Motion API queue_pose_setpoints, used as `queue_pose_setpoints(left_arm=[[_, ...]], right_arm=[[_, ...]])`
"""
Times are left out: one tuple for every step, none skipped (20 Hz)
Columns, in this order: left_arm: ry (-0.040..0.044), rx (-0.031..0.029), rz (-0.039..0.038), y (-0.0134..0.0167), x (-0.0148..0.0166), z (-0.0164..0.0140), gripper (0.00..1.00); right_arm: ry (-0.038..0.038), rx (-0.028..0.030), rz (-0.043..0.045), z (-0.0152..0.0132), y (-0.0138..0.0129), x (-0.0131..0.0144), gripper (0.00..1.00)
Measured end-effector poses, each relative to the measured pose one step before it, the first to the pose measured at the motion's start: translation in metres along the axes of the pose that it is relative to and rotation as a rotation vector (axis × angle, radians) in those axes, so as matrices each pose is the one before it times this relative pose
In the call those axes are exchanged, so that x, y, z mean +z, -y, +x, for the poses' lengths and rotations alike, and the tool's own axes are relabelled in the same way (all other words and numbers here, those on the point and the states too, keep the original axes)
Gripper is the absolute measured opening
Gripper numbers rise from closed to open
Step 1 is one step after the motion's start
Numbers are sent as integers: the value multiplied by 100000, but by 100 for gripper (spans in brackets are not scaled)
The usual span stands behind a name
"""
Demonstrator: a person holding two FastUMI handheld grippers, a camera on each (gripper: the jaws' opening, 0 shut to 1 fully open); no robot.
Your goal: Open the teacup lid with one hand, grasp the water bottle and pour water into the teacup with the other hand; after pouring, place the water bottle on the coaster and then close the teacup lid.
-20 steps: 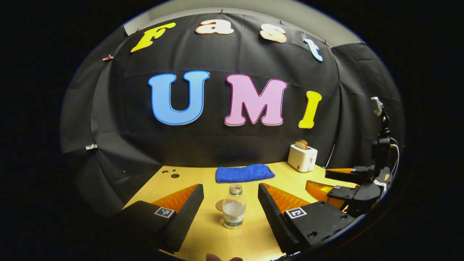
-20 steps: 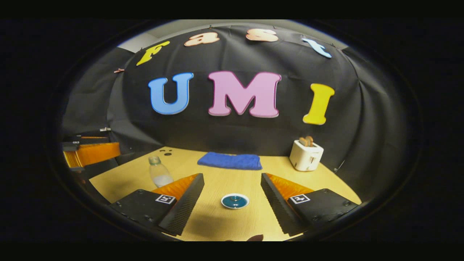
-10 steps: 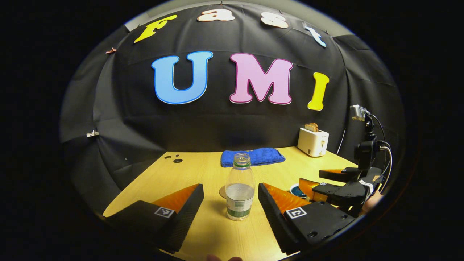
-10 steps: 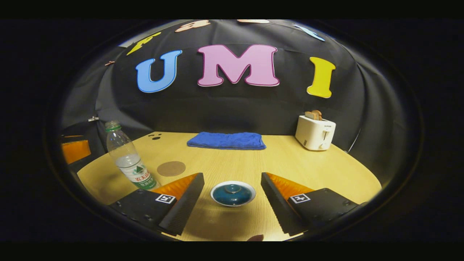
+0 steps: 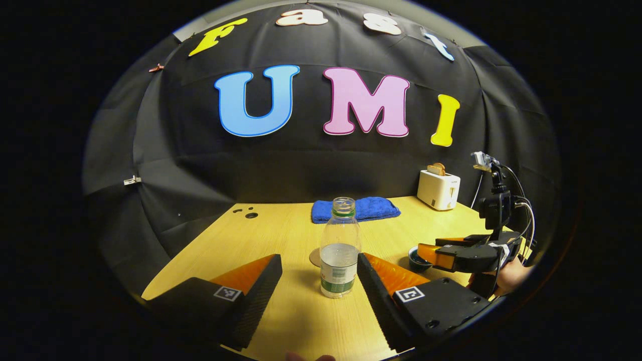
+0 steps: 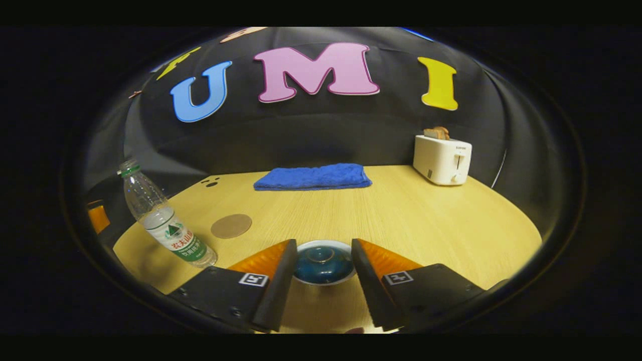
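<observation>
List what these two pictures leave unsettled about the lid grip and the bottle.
- Right gripper on teacup lid: contact unclear; its fingers hide the lid's sides.
- Coaster, left gripper view: mostly behind the water bottle.
- Bottle label: too small.

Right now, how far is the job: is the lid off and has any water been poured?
Nothing is finished. The lid sits on the teacup, with the right gripper around it. The left gripper is open beside the upright water bottle. The coaster lies bare. Pouring, placing and closing remain.
</observation>
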State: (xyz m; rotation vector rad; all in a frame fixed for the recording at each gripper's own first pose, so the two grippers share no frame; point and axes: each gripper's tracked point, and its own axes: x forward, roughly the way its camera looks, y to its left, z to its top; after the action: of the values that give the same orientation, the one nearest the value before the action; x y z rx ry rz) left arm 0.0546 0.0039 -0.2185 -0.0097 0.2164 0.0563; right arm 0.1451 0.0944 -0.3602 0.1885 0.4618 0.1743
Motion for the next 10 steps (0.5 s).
queue_pose_setpoints(left_arm=[[34,83,13,33,-16,-124,95],[-48,259,291,-18,-20,14,95],[-92,118,253,62,76,-11,95],[-87,103,78,35,-123,68,95],[-148,37,-76,91,25,47,95],[-27,25,-161,25,-16,10,95],[17,189,-59,54,107,56,95],[-36,160,-62,71,-69,-97,95],[78,2,11,89,60,32,95],[43,159,42,80,-36,25,95]], right_arm=[[-38,734,1151,-65,-193,-61,59],[202,250,851,114,-35,173,58],[-135,-90,307,-19,143,-11,58],[536,374,261,155,-22,153,58],[-498,261,-228,-24,-70,-87,49],[283,1431,222,-180,-225,82,44],[186,80,2,82,-86,187,48],[-742,1070,-18,144,-73,-130,37],[-587,870,-191,-128,-217,-260,28],[441,119,-406,82,171,233,29]])
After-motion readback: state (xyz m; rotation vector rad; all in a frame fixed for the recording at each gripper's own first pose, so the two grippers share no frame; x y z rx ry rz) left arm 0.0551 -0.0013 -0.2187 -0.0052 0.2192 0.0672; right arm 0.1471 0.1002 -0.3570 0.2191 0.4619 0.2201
